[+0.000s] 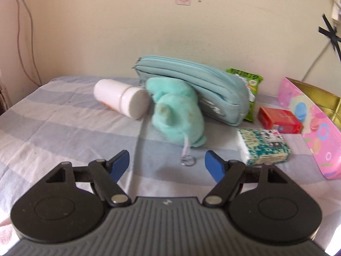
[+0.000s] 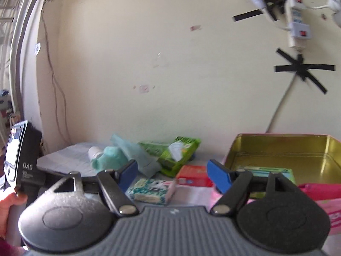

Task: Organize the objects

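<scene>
My left gripper (image 1: 167, 160) is open and empty, just short of a mint plush toy (image 1: 178, 117) with a key ring (image 1: 188, 161) on the striped bed. A white bottle (image 1: 122, 98) lies left of the toy. A teal pouch (image 1: 196, 87) leans behind it, with a green wipes pack (image 1: 250, 89) beyond. A red box (image 1: 279, 120) and a patterned tissue pack (image 1: 263, 146) lie to the right, next to a pink tin (image 1: 313, 123). My right gripper (image 2: 172, 169) is open and empty above the tissue pack (image 2: 152, 191) and red box (image 2: 192, 178), left of the tin (image 2: 283, 151).
The wall stands close behind the objects, with cables and a taped power strip (image 2: 297, 25). The tin holds a teal-green box (image 2: 268, 171). The other hand-held device (image 2: 20, 157) shows at the left of the right wrist view. The striped sheet (image 1: 53, 117) spreads to the left.
</scene>
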Available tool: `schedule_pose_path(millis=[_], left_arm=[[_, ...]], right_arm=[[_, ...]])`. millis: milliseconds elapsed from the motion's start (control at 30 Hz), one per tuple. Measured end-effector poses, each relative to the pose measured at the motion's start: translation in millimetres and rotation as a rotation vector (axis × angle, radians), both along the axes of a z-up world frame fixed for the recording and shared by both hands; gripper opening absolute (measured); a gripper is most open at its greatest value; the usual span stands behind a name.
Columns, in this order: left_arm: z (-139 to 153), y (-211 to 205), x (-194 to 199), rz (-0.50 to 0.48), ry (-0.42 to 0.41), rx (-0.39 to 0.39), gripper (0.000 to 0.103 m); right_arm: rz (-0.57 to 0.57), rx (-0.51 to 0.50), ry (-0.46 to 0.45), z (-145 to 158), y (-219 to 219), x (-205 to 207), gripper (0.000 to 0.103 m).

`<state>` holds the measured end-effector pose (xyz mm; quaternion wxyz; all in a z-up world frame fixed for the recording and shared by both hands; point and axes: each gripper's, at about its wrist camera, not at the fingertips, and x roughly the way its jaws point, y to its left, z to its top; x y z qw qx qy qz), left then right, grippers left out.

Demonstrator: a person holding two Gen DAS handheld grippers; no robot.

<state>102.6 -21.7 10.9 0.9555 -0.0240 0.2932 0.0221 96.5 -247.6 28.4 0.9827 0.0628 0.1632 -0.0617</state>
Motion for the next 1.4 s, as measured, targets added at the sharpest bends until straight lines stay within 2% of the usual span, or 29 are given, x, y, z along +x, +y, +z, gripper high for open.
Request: schedule_pose_path(millis=[167, 200, 300, 467, 533, 567, 667, 800, 933, 1033, 1067, 1100, 1200, 1267, 1400], left_arm=[[-6, 38, 4, 0.063, 0.005, -0.187, 0.080], [-6, 41, 4, 0.067, 0.003, -0.211, 0.080], [-6, 43, 4, 0.066, 0.004, -0.248, 0.080], [-4, 38, -3, 0.013, -0.015, -0.243, 0.080], [-3, 37, -4, -0.011, -0.021, -0.253, 0.080], [-4, 37, -4, -0.026, -0.022, -0.260, 0.080], [-6, 36, -2, -0.095, -0.011, -0.295, 0.080], [-10, 23, -2, -0.247, 0.032, -0.341, 0.080], [-13, -2, -10, -0.404, 0.051, -0.321, 0.080], [-14, -21, -16, -0.503, 0.071, -0.300, 0.080], [-14, -27, -19, -0.531, 0.083, -0.304, 0.080], [-13, -32, -23, -0.561, 0.096, -0.313, 0.080], [-9, -47, -36, -0.619, 0.136, -0.332, 0.079], [-10, -55, -40, -0.644, 0.196, -0.364, 0.079], [-13, -68, -42, -0.659, 0.272, -0.425, 0.078]], right_arm=[[0.003, 0.097, 0.186, -25, 12, 65, 0.083], [-0.010, 0.101, 0.212, -29, 15, 76, 0.090], [-0.051, 0.061, 0.255, -39, 22, 100, 0.097], [-0.095, -0.002, 0.344, -52, 23, 130, 0.096], [-0.092, 0.015, 0.369, -56, 19, 133, 0.083], [-0.083, 0.022, 0.360, -55, 19, 129, 0.080], [-0.032, 0.009, 0.363, -54, 26, 113, 0.079], [0.023, -0.034, 0.360, -53, 43, 64, 0.080], [-0.025, -0.039, 0.319, -46, 46, 4, 0.081], [-0.103, -0.043, 0.295, -44, 41, -28, 0.092], [-0.111, -0.033, 0.293, -44, 39, -35, 0.098], [-0.108, -0.021, 0.290, -44, 37, -40, 0.099], [-0.087, 0.004, 0.289, -42, 30, -49, 0.100], [-0.069, 0.015, 0.288, -43, 28, -54, 0.100], [-0.037, 0.011, 0.298, -44, 24, -53, 0.100]])
